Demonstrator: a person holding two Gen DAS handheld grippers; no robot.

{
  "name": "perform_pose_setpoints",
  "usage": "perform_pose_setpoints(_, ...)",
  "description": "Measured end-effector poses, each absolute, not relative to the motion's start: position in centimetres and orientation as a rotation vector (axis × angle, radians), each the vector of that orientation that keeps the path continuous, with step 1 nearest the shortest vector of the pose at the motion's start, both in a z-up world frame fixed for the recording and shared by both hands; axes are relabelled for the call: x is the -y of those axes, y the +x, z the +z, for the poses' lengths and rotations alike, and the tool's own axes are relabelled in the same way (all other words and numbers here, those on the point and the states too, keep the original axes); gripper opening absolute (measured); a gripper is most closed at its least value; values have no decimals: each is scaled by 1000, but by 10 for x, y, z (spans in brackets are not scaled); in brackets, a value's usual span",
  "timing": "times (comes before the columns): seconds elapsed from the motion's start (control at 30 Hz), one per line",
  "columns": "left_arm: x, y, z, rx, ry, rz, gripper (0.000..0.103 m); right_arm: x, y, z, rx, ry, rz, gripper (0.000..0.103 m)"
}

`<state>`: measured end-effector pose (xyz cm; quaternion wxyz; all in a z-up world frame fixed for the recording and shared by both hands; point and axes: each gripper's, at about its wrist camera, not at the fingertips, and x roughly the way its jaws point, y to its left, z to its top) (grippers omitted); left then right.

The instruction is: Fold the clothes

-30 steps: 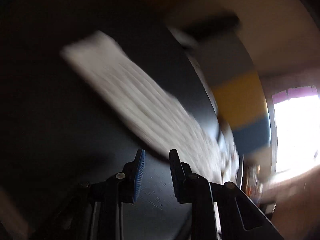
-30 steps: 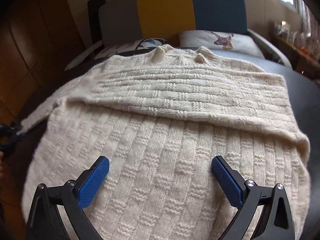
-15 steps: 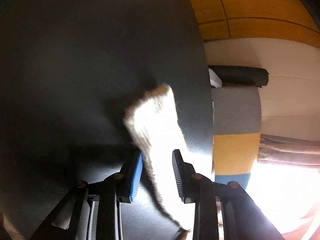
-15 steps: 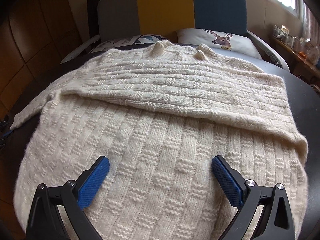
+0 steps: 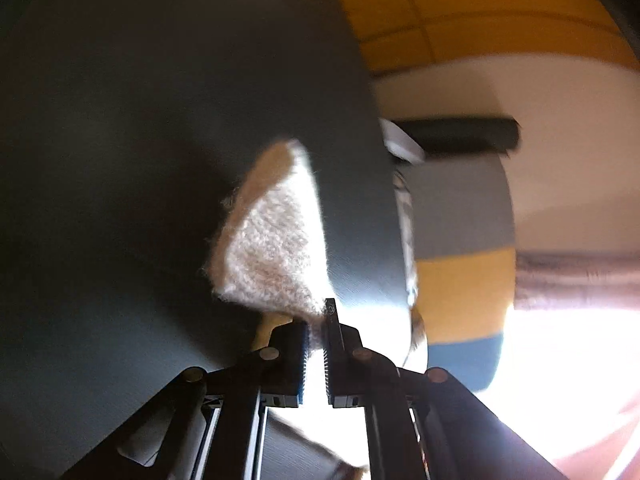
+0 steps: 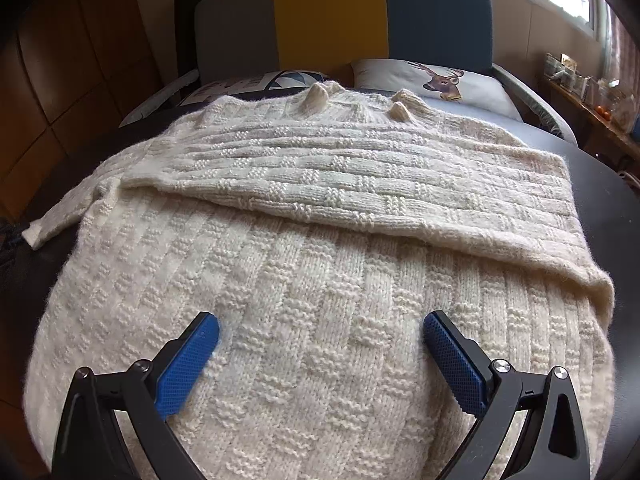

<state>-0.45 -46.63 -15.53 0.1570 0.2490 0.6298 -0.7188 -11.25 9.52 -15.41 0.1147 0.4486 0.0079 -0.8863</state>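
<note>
Left wrist view: the left gripper has just been closing, and its fingers now pinch the cuff end of the sweater's sleeve above the dark desk (the knit bunches up beyond the tips).

Right wrist view: the right gripper hovers with its fingers spread wide and holding nothing, over the cream knit sweater lying flat on the desk, one sleeve already folded across its chest. The pinch looks shallow; a quick pull could slip the cuff free or drag the sweater askew.
</note>
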Motion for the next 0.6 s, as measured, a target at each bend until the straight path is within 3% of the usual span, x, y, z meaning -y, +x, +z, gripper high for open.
perform_pose_setpoints(0.3, 341, -99, -97, -1613, 981, -2459, 5, -98, -113, -153, 1, 1322, -2591, 103)
perform_pose_setpoints(0.5, 239, -158, -94, -1474, 1249, -2628, 5, -104, -115, -148, 92, 1329, -2592, 102)
perform_pose_setpoints(0.57, 208, -179, -99, -1428, 1342, -2659, 5, -107, -115, -147, 101, 1335, -2632, 86)
perform_pose_setpoints(0.6, 193, -183, -104, -1404, 1387, -2668, 5, -108, -116, -147, 89, 1339, -2646, 83)
